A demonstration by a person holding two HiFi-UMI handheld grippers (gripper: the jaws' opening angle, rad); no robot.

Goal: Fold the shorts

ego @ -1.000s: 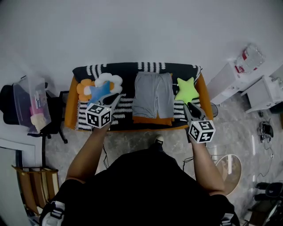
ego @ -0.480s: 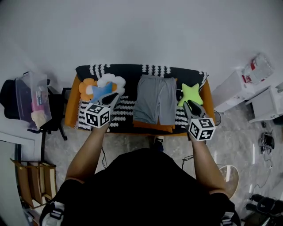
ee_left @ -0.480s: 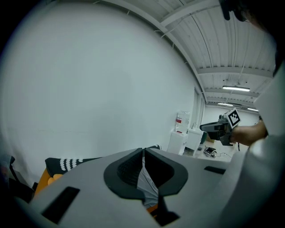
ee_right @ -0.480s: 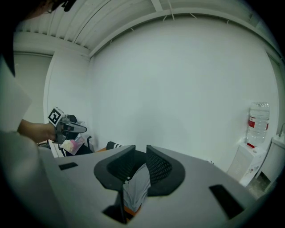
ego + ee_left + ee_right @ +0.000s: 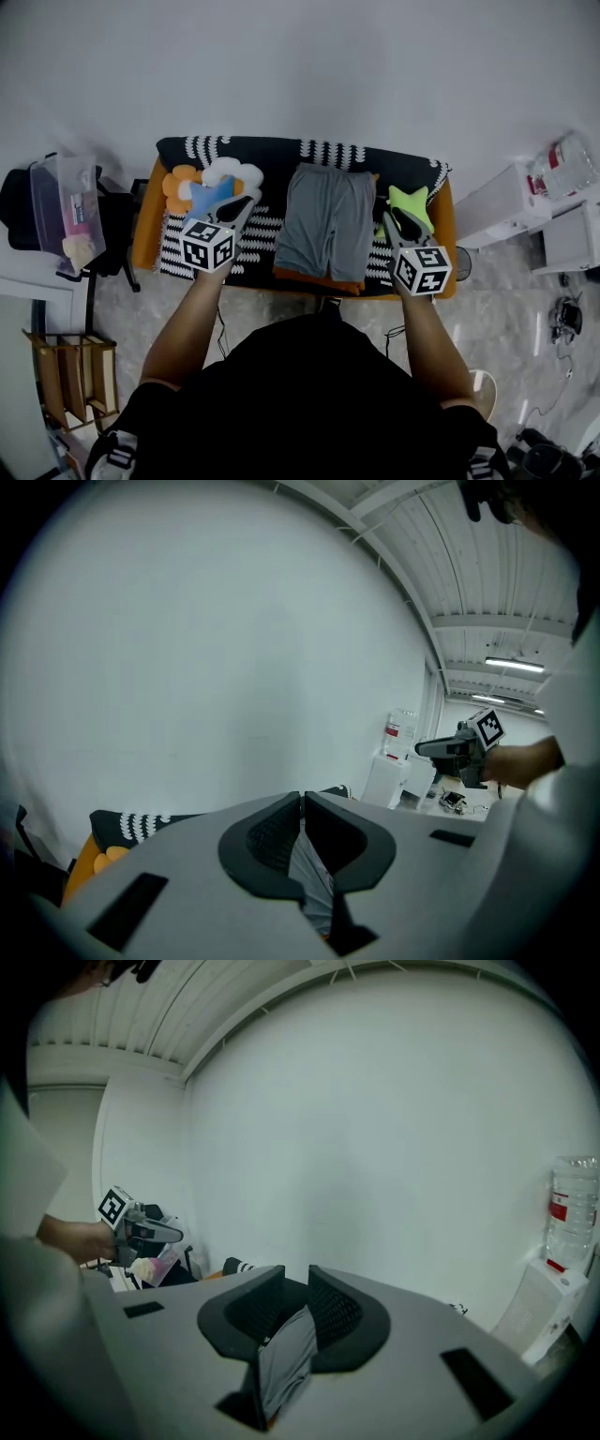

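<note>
Grey shorts (image 5: 323,225) lie flat, waist away from me, in the middle of a sofa with a black-and-white patterned cover (image 5: 267,150). My left gripper (image 5: 242,204) hovers over the cover to the left of the shorts, jaws shut and empty. My right gripper (image 5: 395,217) hangs to their right, over a green star cushion (image 5: 413,202), its jaws a narrow gap apart with nothing between them. The left gripper view shows the shorts (image 5: 314,883) beyond the left gripper (image 5: 302,803). The right gripper view shows the shorts (image 5: 286,1363) past the right gripper (image 5: 296,1283).
A flower-shaped cushion (image 5: 214,181) lies on the sofa's left part. A clear plastic box (image 5: 66,211) stands on a dark chair to the left. White cabinets with a water bottle (image 5: 561,164) stand at the right, a wooden rack (image 5: 66,375) at lower left.
Both grippers have moved forward toward the sofa. The right one now sits over the star cushion, and the sofa lies closer in the head view.
</note>
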